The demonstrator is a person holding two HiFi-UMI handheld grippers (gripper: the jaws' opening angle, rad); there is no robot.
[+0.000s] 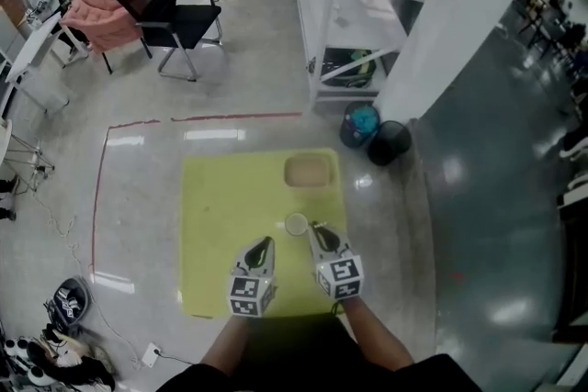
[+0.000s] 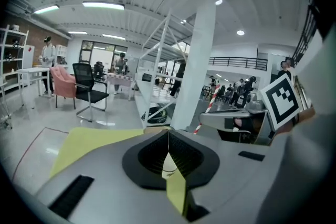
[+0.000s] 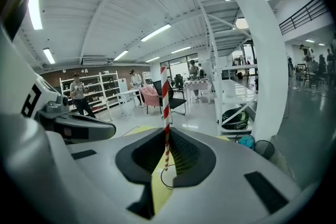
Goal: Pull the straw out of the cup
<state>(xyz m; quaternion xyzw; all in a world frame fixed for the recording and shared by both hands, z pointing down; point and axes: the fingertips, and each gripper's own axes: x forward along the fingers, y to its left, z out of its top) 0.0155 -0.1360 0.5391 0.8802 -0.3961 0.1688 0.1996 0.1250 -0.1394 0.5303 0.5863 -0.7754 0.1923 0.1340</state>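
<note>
A pale cup point(image 1: 296, 223) stands on the yellow tabletop point(image 1: 220, 197), just ahead of both grippers. My right gripper point(image 1: 317, 230) point(image 3: 167, 131) is shut on a red-and-white striped straw point(image 3: 165, 107), which stands upright between its pads. The straw's lower end hangs just above the cup's rim point(image 3: 167, 178), seen through the gap in the jaws. The left gripper view also shows the straw point(image 2: 211, 106), off to the right. My left gripper point(image 1: 265, 244) point(image 2: 168, 134) is left of the cup, its jaws meeting at the tip with nothing between them.
A shallow tan container point(image 1: 307, 171) sits at the far side of the tabletop. Beyond it are a white shelving rack point(image 1: 349, 5), a white pillar point(image 1: 459, 23), two round bins point(image 1: 377, 135) and a black chair point(image 1: 170, 9). Red tape point(image 1: 101, 188) marks the floor.
</note>
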